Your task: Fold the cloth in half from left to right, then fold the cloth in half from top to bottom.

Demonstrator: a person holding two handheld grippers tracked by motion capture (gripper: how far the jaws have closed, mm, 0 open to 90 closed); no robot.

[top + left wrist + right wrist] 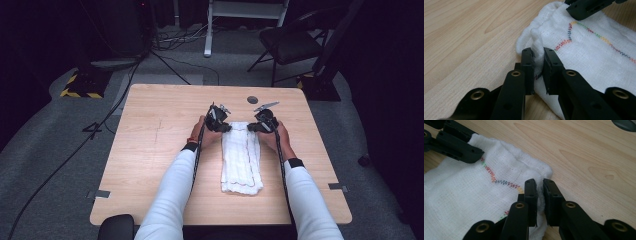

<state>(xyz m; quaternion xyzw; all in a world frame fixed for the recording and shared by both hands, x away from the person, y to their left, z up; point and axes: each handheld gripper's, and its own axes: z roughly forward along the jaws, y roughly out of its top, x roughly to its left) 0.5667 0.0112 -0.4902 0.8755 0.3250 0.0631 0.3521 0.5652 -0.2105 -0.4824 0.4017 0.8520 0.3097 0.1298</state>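
My left gripper (539, 65) and right gripper (540, 192) each pinch a far corner of the cloth (242, 159) mid-worktop (150, 150); close views reveal its coloured stitching (599, 37).

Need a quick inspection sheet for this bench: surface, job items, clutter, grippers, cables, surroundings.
Surface: light wooden table, with a round grey insert near its far edge.
Job's things: folded white cloth with coloured zigzag stitching, lying lengthwise mid-table.
Clutter: nothing seen on the tabletop besides the cloth.
Grippers: left hand-held gripper pinches a bunched fold at the cloth's far left corner; right hand-held gripper pinches the far right corner.
Cables: a black gripper cable runs along each forearm; loose black floor cables trail left of the table.
Surroundings: grey carpet, folding chair behind the table, dark backdrop.
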